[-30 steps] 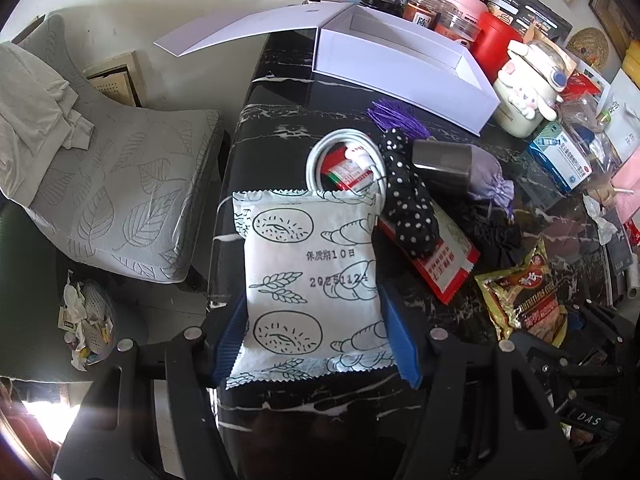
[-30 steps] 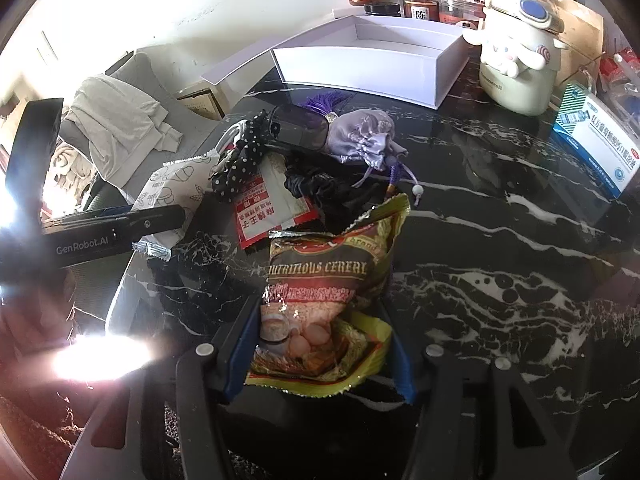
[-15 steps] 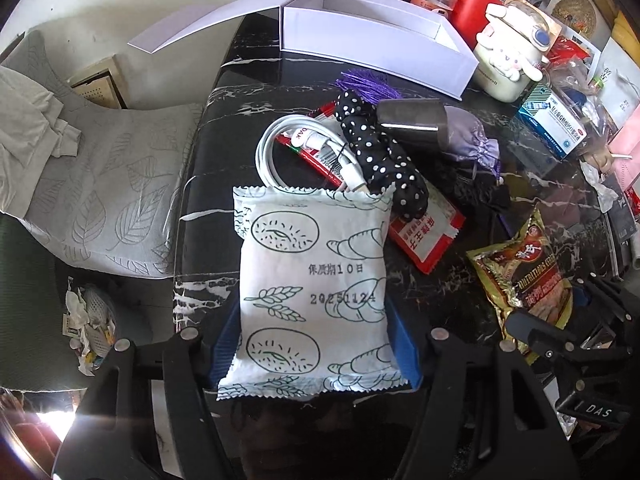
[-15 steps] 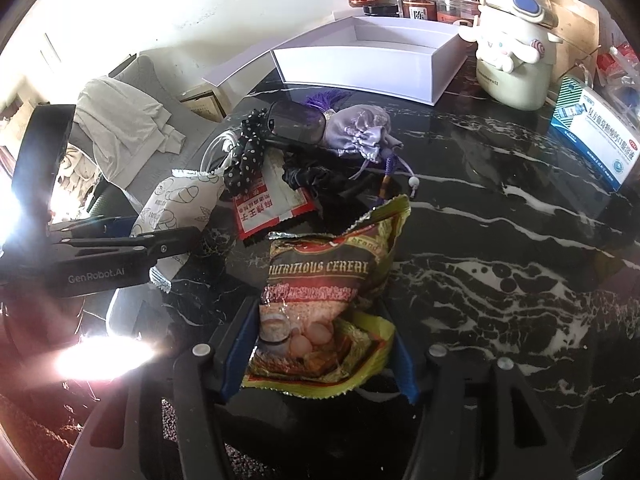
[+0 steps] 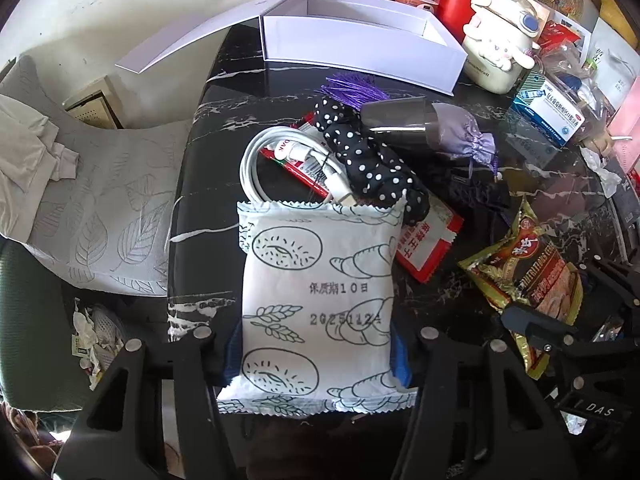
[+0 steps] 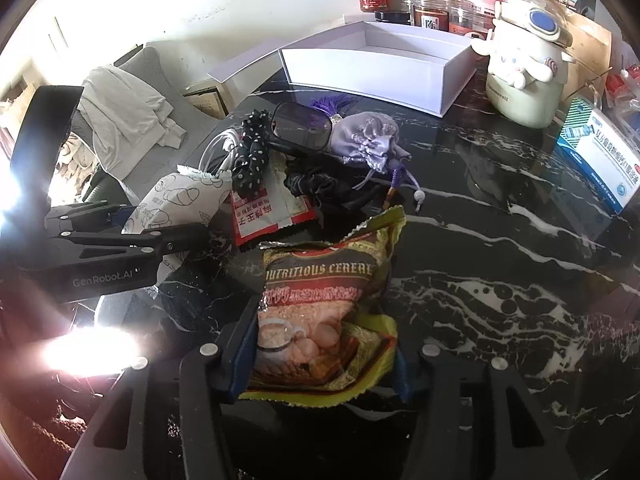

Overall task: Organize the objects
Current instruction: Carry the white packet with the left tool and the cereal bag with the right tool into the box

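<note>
My left gripper [image 5: 316,356] is shut on a white bread packet [image 5: 316,300] printed with pastries, held above the black marble table [image 5: 224,128]. My right gripper [image 6: 324,356] is shut on a yellow cereal packet [image 6: 324,304], also in the left wrist view [image 5: 532,280]. An open white box [image 5: 360,48] stands at the table's far side, also in the right wrist view [image 6: 376,68]. Between lie a white cable coil [image 5: 280,160], a polka-dot scrunchie [image 5: 368,160], a red sachet [image 5: 424,248], sunglasses [image 6: 304,128] and a lilac pouch [image 6: 368,140].
A cream cartoon jar [image 6: 524,80], spice jars [image 6: 424,8] and a blue-white medicine box [image 6: 596,152] line the back and right. A grey cushioned chair [image 5: 100,184] with clothes stands left of the table. A waste bin [image 5: 92,340] sits below.
Both grippers have lifted and drawn back with their packets. The bread packet has come off the cable coil and red sachet, uncovering them. The cereal packet is raised off the table.
</note>
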Motion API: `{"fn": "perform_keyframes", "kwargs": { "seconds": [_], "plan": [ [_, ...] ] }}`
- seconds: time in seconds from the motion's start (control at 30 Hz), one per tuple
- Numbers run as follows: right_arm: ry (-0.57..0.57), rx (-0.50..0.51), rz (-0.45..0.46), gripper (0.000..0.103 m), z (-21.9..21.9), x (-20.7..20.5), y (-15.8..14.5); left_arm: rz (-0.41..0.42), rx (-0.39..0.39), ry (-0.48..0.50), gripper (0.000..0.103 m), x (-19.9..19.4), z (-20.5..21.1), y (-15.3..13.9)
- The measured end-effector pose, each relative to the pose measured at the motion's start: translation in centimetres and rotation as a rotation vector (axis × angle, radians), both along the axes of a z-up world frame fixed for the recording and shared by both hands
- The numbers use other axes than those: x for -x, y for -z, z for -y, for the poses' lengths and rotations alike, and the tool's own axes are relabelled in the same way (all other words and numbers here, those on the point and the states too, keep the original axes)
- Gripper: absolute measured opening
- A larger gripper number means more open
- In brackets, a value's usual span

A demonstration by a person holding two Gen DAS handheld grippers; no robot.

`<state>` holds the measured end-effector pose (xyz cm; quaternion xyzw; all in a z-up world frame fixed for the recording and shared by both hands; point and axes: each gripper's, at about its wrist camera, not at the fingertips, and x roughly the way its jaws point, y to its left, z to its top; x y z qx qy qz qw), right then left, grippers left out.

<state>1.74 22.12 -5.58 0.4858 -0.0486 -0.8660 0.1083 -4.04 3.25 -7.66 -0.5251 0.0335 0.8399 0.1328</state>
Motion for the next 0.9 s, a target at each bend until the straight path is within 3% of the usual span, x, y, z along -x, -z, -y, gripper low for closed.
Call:
{"fn": "perform_keyframes", "kwargs": {
  "seconds": [0.27, 0.9],
  "plan": [
    [-0.026, -0.006, -0.029, 0.054, -0.1, -0.4, -1.4, -0.012, -0.026, 0.046, 0.053, -0.7, -1.1, -1.5],
    [0.000, -0.012, -0.135, 0.054, -2.8, -0.6, -5.5, -0.126, -0.039, 0.121, 0.053, -1.4, -4.9, -7.1]
  ]
}}
